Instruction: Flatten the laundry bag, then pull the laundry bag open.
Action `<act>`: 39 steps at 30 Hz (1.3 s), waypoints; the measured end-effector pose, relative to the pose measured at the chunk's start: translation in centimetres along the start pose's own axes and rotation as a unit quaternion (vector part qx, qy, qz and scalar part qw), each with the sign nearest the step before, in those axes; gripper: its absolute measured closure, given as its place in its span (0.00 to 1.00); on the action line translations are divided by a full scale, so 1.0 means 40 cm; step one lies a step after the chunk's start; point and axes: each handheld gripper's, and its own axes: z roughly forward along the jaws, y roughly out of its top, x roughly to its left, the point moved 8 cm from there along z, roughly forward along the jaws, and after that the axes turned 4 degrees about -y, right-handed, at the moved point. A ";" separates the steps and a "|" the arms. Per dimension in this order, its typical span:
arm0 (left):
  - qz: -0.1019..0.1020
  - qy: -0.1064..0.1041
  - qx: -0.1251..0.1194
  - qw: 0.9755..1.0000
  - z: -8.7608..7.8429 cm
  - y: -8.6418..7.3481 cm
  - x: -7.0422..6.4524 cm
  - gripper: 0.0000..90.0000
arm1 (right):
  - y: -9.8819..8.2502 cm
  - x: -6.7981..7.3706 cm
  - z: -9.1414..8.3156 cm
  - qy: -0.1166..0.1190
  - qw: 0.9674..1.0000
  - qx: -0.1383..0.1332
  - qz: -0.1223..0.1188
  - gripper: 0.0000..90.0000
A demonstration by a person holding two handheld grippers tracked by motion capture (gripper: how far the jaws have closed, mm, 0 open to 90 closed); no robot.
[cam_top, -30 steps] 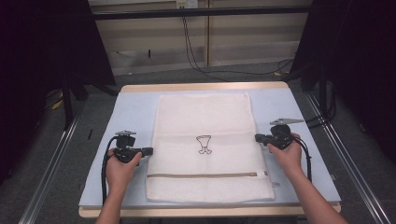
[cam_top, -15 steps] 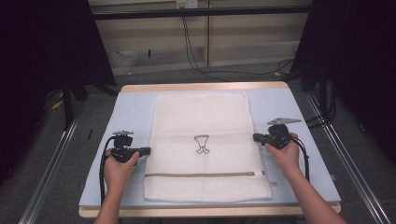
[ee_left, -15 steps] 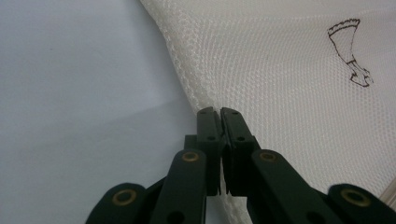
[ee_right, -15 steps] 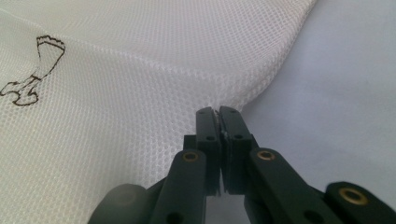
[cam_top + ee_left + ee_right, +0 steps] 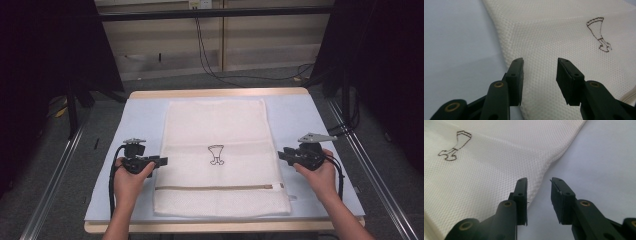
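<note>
A white mesh bag (image 5: 217, 130) lies flat on the pale blue mat (image 5: 145, 115), with a small black outline drawing (image 5: 216, 154) at its middle and a tan zipper (image 5: 215, 188) near the front. My left gripper (image 5: 162, 161) sits at the bag's left edge. Its jaws have just been opening and now stand open (image 5: 540, 61) over the mesh (image 5: 564, 32) without pressing it. My right gripper (image 5: 281, 154) is at the bag's right edge. Its jaws have just been opening too and stand open (image 5: 538, 180), with the bag's edge (image 5: 499, 157) lying loose below them.
The mat covers a wooden table (image 5: 220, 93). Metal rails (image 5: 55, 175) run along both sides on the floor. Black cables (image 5: 210, 60) trail across the floor behind the table, and dark curtains (image 5: 45, 50) hang at left and right.
Both grippers were shut on the bag's side edges; both have opened and let go. The right gripper has drawn slightly to the right, off the edge.
</note>
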 end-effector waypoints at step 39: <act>0.101 -0.101 0.053 0.988 0.163 0.020 -0.346 0.64 | -0.111 0.065 -0.116 0.053 0.998 -0.010 -0.044 1.00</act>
